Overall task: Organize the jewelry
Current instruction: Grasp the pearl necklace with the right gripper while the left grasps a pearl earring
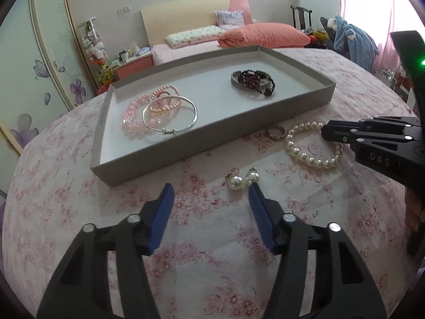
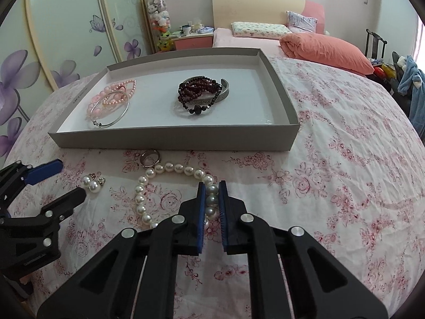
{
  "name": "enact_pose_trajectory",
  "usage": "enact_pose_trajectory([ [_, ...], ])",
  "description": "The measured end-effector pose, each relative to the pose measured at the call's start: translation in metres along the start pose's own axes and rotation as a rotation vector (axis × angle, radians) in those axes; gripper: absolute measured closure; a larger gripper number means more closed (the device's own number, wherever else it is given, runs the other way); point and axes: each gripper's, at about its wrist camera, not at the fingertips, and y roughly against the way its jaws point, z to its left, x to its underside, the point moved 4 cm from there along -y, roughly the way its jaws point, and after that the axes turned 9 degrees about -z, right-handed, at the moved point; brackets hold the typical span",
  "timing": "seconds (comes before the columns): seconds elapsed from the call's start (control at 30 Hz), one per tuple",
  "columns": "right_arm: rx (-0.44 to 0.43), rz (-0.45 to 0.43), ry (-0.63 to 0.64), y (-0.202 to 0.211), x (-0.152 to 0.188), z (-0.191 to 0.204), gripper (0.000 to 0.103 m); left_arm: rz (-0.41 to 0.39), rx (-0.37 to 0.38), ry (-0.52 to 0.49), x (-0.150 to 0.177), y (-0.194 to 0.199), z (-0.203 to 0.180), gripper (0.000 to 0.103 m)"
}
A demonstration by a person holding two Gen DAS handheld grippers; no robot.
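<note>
**A lived-in home bedroom**

A bed with a pale wooden headboard (image 2: 255,5), 1 coral duvet (image 2: 326,50) and 2 pillows fills the upper middle. At upper left stand wardrobe doors (image 2: 61,34) printed with purple flowers, a clear tube of plush toys (image 2: 159,24) and a cluttered pink nightstand (image 2: 194,41). Clothes drape a dark chair (image 2: 374,42) at right.

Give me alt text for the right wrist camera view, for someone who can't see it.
The right gripper pinches a white pearl bracelet lying on a pink floral bedspread. Beyond it, a shallow grey cardboard tray holds pink bead bracelets, a silver bangle and dark red beads; the left gripper sits open near two pearl earrings.
</note>
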Motion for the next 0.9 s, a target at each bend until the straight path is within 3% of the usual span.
enact_pose_trajectory([
  [0.33,-0.006,0.0,-0.005,0.0,-0.001,0.0,0.092,0.014,-0.006,0.003,-0.007,-0.013,-0.004,0.054],
  [0.5,-0.005,0.0,-0.005,0.0,0.0,0.0,0.092,0.017,-0.013,0.01,-0.009,-0.016,-0.004,0.077],
  [0.7,-0.005,0.0,-0.004,0.0,0.001,-0.001,0.092,0.025,-0.074,0.033,0.0,-0.01,0.021,0.08],
  [0.9,-0.006,0.0,-0.004,0.0,0.0,-0.001,0.092,0.027,-0.075,0.067,0.007,-0.001,0.035,0.079],
])
